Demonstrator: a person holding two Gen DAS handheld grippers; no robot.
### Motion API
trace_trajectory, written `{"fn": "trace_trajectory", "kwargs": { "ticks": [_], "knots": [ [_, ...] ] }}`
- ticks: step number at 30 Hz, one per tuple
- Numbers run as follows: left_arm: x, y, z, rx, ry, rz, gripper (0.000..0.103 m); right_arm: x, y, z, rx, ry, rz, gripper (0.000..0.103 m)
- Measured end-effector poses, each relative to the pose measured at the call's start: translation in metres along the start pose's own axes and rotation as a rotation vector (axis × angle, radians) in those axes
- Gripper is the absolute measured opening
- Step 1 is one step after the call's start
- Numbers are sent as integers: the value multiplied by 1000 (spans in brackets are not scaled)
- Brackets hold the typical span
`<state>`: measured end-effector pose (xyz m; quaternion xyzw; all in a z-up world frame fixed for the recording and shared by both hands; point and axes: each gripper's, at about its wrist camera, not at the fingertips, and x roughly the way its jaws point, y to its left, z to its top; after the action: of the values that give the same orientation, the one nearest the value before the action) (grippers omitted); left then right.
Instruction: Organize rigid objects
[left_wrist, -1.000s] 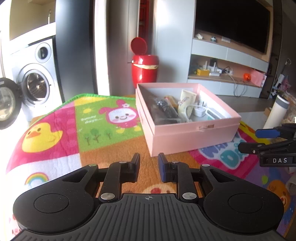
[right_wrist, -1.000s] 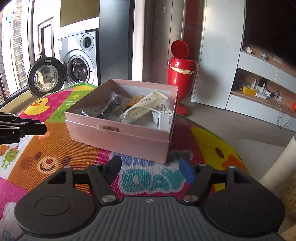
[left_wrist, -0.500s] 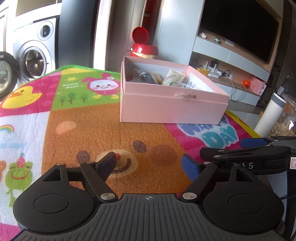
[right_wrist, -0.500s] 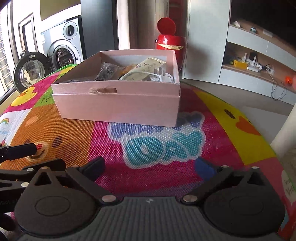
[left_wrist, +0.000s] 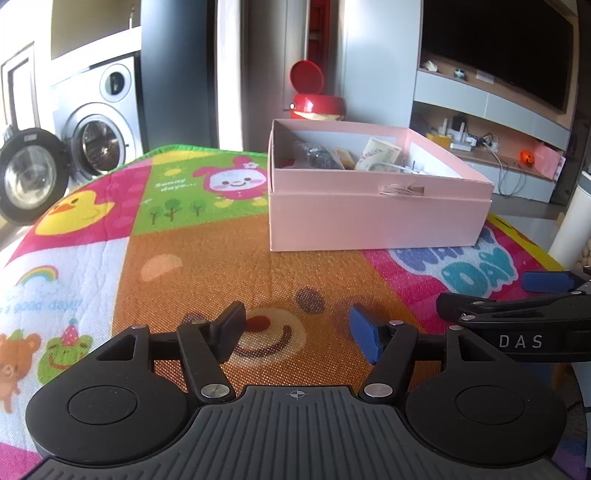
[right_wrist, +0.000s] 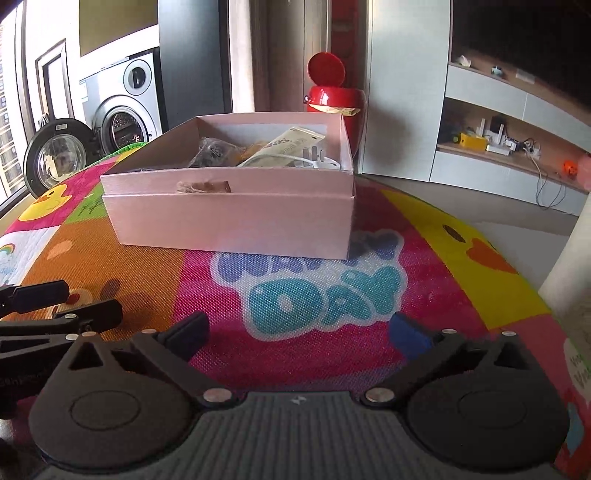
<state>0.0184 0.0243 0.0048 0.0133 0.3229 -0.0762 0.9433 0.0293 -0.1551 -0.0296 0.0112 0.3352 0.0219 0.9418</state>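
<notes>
Both sets of tongs hover low over the near edge of a cartoon-print play mat (left_wrist: 192, 266), jaws spread wide and empty: the left tongs (left_wrist: 297, 332) over the bear face, the right tongs (right_wrist: 299, 334) beside them over the lettering. Farther in, toward the mat's middle, sits an open pink cardboard box (right_wrist: 236, 218) with a twine pull tab, holding a cream tube (right_wrist: 284, 146), a white plug (right_wrist: 319, 158) and a dark bagged item (right_wrist: 212, 149). The box looks light but thin-walled; its rigid contents seem best pinched across narrow bodies.
</notes>
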Motion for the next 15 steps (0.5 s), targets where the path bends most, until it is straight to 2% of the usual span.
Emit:
{"fn": "trace_trajectory", "kwargs": {
  "ticks": [15],
  "knots": [
    [3,-2,1,-1,0,32,70,1,1,-1,-4,0,-3,103]
  ]
}}
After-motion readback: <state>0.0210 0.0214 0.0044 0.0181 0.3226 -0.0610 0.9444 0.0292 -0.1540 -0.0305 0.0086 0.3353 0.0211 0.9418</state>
